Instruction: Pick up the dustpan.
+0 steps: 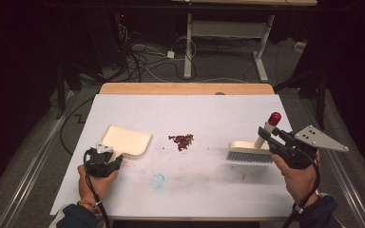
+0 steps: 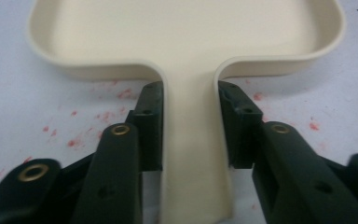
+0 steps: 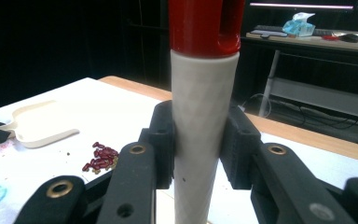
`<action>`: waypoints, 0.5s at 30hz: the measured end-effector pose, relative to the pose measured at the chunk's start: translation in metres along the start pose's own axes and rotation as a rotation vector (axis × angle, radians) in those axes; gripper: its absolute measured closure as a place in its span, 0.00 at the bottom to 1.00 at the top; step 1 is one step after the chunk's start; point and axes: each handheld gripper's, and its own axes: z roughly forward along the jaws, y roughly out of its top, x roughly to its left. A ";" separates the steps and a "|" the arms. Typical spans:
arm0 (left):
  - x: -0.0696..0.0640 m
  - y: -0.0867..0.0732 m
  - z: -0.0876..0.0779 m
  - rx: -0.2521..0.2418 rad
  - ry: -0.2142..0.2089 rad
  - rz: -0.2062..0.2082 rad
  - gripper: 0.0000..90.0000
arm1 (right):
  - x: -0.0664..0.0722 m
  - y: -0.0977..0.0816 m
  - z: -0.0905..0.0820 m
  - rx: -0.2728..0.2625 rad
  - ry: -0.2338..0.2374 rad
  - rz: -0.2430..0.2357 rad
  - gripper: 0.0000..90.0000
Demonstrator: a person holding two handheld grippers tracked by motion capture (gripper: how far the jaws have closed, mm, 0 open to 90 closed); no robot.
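- My left gripper (image 1: 105,153) clamps the dustpan (image 1: 127,140) handle at nine o'clock on the desk (image 1: 218,190).
- My right gripper (image 1: 271,137) grips the brush (image 1: 251,151) at three.
- Red crumbs (image 1: 182,141) sit centre — nothing swept yet.

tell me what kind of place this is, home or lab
Most likely a lab or workshop bench, not a home: a paper-covered table in a dark room, loose cables on the floor behind it, and a second desk with a keyboard and tissue pack.
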 end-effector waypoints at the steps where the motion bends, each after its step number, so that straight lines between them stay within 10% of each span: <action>1: 0.001 0.000 0.000 -0.001 -0.008 0.000 0.71 | 0.000 0.000 0.000 0.000 0.003 -0.002 0.78; 15: 0.002 0.006 -0.005 -0.026 0.017 0.056 0.71 | -0.002 -0.002 0.001 0.003 -0.006 0.007 0.77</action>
